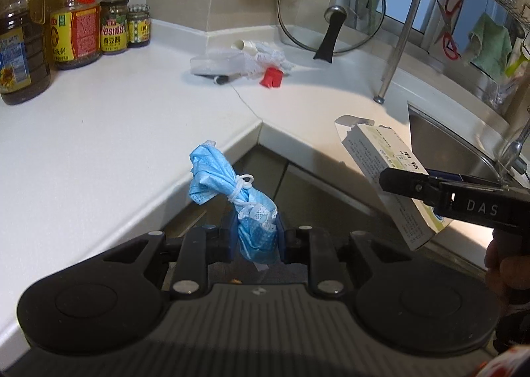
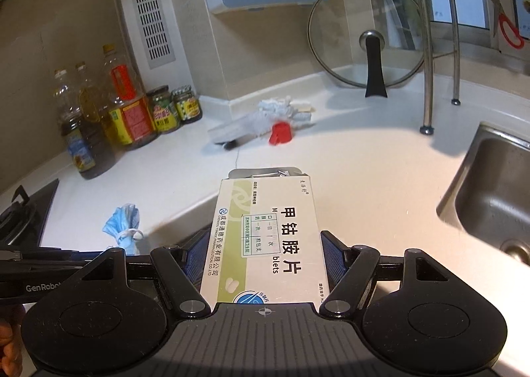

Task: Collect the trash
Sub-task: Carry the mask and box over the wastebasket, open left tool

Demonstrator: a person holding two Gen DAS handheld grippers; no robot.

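Cardboard pill box, flap open with foil packs inside, sits squeezed in the right gripper. Left gripper pinches a balled-up blue mask.

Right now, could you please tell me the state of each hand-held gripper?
Left hand-held gripper: shut on the crumpled blue face mask.
Right hand-held gripper: shut on the medicine box.
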